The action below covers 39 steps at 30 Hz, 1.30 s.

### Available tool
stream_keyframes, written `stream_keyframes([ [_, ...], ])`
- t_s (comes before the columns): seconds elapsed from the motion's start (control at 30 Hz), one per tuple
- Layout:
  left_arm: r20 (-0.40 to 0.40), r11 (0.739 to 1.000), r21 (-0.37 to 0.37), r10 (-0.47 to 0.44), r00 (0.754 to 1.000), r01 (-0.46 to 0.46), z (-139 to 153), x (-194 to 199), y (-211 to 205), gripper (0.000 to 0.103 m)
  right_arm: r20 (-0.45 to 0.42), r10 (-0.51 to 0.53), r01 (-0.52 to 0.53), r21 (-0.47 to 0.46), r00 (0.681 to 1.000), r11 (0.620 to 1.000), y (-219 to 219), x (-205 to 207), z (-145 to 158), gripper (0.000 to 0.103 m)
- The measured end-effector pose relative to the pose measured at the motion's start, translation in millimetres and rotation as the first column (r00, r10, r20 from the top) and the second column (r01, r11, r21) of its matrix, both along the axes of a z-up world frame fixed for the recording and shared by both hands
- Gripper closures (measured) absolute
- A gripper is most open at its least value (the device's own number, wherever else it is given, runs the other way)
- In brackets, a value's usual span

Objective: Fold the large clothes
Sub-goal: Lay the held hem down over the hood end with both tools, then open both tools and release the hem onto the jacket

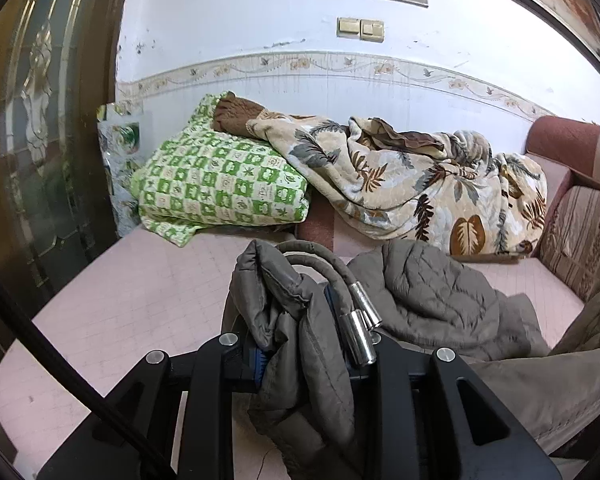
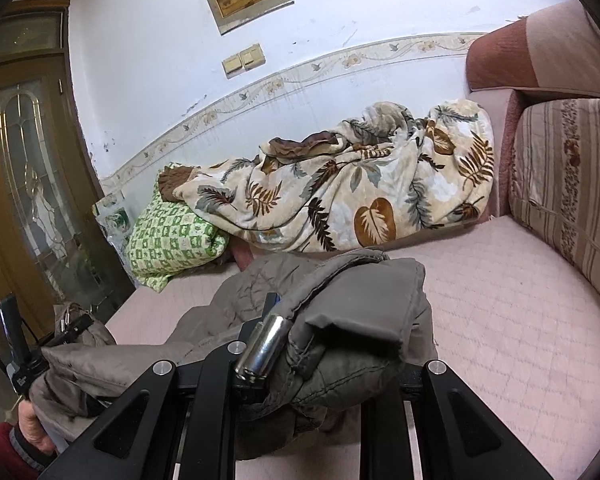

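A large grey quilted jacket (image 1: 432,292) lies partly on the pink sofa seat (image 1: 140,288), with its near edge lifted. In the left wrist view my left gripper (image 1: 300,340) is shut on a bunched fold of it, and two drawcords with metal tips (image 1: 364,340) hang over the fingers. In the right wrist view my right gripper (image 2: 300,340) is shut on another thick fold of the jacket (image 2: 360,292), a metal cord tip (image 2: 260,348) resting on one finger. The left gripper (image 2: 70,326) shows at far left, held by a hand (image 2: 32,432).
A green checked quilt (image 1: 220,176) and a crumpled leaf-print blanket (image 1: 412,184) lie at the back of the seat against the wall. A striped back cushion (image 2: 568,184) bounds the right side. A wooden glass-panelled door (image 1: 40,140) stands at the left.
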<state>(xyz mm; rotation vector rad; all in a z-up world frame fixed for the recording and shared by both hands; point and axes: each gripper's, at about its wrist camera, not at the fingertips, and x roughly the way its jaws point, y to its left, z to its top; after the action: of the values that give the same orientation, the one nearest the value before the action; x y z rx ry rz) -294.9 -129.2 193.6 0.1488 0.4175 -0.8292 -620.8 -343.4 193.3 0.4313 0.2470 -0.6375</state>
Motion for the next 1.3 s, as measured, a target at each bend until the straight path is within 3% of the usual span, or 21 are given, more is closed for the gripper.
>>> stream_keyframes([
  [0.33,-0.137,0.996,0.084,0.025,0.99,-0.014,-6,77,-107,0.073,-0.026,-0.049,0.051,0.069,0.998,0.996,-86,54,-10,0.083],
  [0.5,-0.221,0.986,0.165,0.041,0.974,-0.004,-31,117,-163,0.067,-0.044,-0.099,0.105,0.165,0.994,0.981,-138,74,-35,0.083],
  [0.73,-0.36,0.984,0.175,0.033,0.932,0.032,-64,163,-195,0.056,-0.101,-0.146,0.169,0.286,0.984,0.943,-199,103,-82,0.082],
  [0.83,-0.423,0.991,0.124,0.012,0.906,0.045,-68,183,-192,0.041,-0.114,-0.158,0.188,0.338,0.981,0.922,-217,109,-96,0.082],
  [0.9,-0.423,0.995,0.103,0.057,0.904,-0.014,-64,199,-181,0.019,-0.109,-0.158,0.188,0.39,0.981,0.901,-230,109,-106,0.082],
  [0.97,-0.437,0.998,0.063,0.042,0.898,-0.016,-60,212,-169,0.017,-0.083,-0.17,0.189,0.451,0.982,0.872,-240,103,-114,0.082],
  [1.07,-0.403,0.996,0.074,0.075,0.912,-0.049,-52,215,-155,0.017,-0.038,-0.139,0.137,0.537,0.99,0.832,-249,99,-121,0.072],
  [1.2,-0.363,0.994,0.082,0.1,0.926,-0.075,-43,218,-141,0.017,0.171,-0.166,0.009,0.67,0.971,0.742,-253,69,-119,0.036],
  [1.3,-0.348,0.992,0.058,0.123,0.929,-0.109,-32,218,-126,0.017,0.206,-0.181,0.012,0.629,0.962,0.777,-248,46,-93,0.034],
])
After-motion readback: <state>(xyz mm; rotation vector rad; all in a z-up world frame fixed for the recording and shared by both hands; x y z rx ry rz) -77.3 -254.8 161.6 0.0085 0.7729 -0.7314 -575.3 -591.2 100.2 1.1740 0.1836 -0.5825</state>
